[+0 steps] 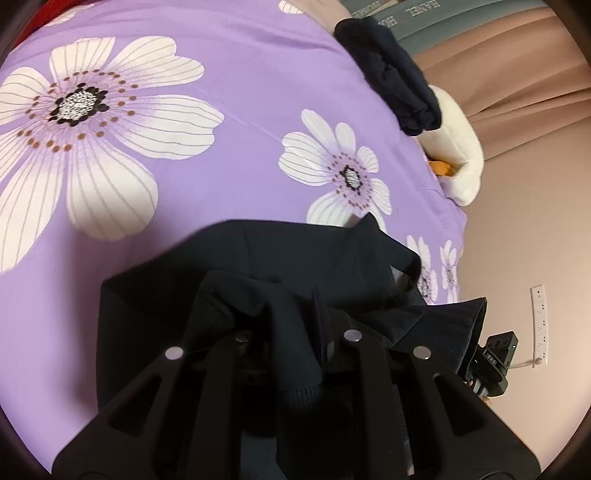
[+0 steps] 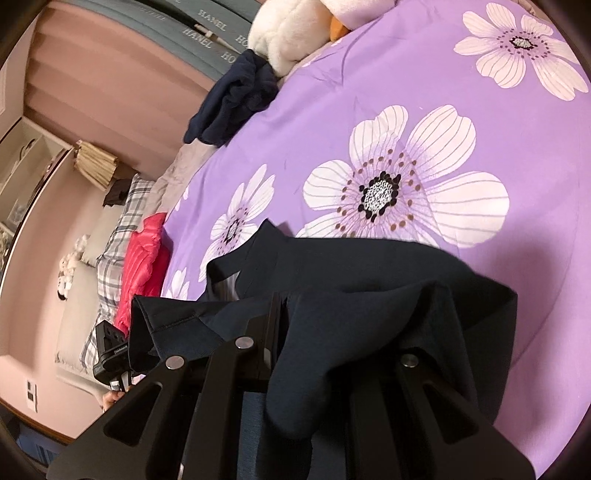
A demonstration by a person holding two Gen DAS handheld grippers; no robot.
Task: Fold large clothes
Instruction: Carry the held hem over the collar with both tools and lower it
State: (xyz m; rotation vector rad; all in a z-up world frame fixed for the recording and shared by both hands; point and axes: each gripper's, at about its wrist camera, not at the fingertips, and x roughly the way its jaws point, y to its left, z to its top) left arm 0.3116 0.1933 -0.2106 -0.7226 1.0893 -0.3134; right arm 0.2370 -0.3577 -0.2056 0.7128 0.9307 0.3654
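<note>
Garment [image 1: 280, 258] pinched in both tools

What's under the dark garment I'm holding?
Purple floral bedspread lies beneath the dark navy garment. Whatever sits directly under its draped folds is hidden.

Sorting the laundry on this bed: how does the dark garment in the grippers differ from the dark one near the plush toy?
The held garment is pinched by both grippers, part lifted, smooth. The far garment lies untouched, bunched, at the bedspread edge by the plush toy. Both are dark navy.
</note>
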